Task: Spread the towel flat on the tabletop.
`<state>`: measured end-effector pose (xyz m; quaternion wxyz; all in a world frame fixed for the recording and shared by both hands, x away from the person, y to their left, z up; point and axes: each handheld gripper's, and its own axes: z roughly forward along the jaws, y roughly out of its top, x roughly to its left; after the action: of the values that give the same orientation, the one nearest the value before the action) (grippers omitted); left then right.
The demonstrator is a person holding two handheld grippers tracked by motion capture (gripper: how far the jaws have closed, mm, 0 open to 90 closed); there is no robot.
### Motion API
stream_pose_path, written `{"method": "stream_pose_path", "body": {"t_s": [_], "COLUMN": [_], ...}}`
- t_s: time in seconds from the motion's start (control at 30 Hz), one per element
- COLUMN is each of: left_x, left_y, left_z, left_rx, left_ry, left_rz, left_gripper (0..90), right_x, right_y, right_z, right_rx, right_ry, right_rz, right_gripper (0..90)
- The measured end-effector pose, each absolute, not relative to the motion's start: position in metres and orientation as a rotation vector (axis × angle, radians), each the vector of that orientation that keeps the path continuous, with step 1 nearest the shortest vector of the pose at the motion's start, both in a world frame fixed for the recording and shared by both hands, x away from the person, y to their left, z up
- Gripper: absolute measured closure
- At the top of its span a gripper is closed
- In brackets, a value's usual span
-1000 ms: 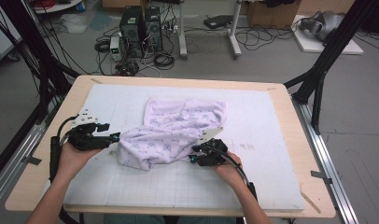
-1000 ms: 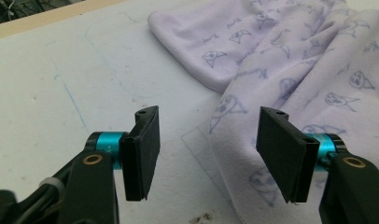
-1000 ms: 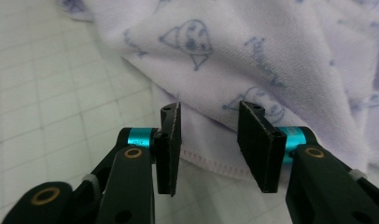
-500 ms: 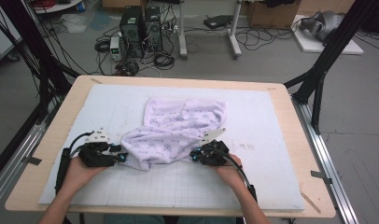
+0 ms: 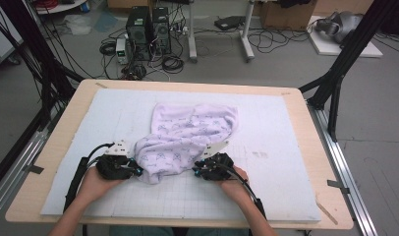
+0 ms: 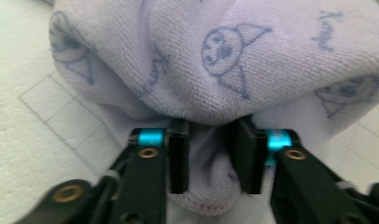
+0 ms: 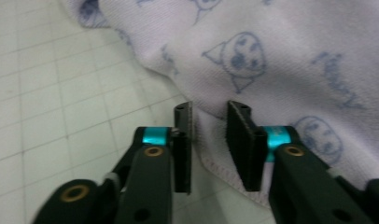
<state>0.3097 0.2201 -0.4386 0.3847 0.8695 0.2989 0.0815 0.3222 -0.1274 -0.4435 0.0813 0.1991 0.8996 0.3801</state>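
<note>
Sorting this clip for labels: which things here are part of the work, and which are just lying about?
In use: towel; left gripper and right gripper, jaws at its near edge; gridded mat.
Lying about: computer towers, floor cables.

The place was a robotics lab or test workshop. A pale wooden surface (image 5: 305, 128) topped with a white gridded mat (image 5: 266, 147) stood inside black metal frame struts (image 5: 352, 46). Behind it, black computer towers (image 5: 148, 27) and tangled black cables (image 5: 175, 59) sat on a bare grey concrete floor (image 5: 286, 69).
</note>
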Motion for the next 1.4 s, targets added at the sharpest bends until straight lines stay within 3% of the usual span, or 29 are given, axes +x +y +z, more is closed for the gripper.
{"method": "stream_pose_path", "body": {"t_s": [0.1,0.3,0.63,0.77,0.9,1.1,1.23,1.4], "left_x": [0.305,0.298,0.287,0.305,0.340,0.390,0.395,0.388], "left_y": [0.216,0.223,0.224,0.215,0.207,0.198,0.193,0.201], "left_z": [-0.436,-0.419,-0.365,-0.357,-0.368,-0.419,-0.427,-0.414], "left_rx": [2.242,2.156,2.057,2.062,2.075,2.184,2.196,2.162], "left_ry": [0.731,0.739,0.662,0.689,0.780,0.948,0.959,0.968], "left_rz": [0.257,0.287,0.346,0.403,0.411,0.332,0.320,0.357], "left_gripper": [82.5,84.3,84.5,84.5,84.5,84.2,83.3,71.0], "right_x": [0.324,0.321,0.293,0.306,0.331,0.387,0.396,0.391], "right_y": [-0.131,-0.140,-0.185,-0.194,-0.194,-0.188,-0.186,-0.191], "right_z": [-0.443,-0.435,-0.370,-0.354,-0.361,-0.406,-0.414,-0.407], "right_rx": [0.610,0.588,0.507,0.525,0.603,0.822,0.859,0.841], "right_ry": [2.697,2.703,2.578,2.524,2.532,2.630,2.627,2.603], "right_rz": [1.151,1.204,1.284,1.259,1.234,1.156,1.175,1.188], "right_gripper": [85.4,86.9,87.1,87.0,87.0,86.8,86.6,79.8]}}
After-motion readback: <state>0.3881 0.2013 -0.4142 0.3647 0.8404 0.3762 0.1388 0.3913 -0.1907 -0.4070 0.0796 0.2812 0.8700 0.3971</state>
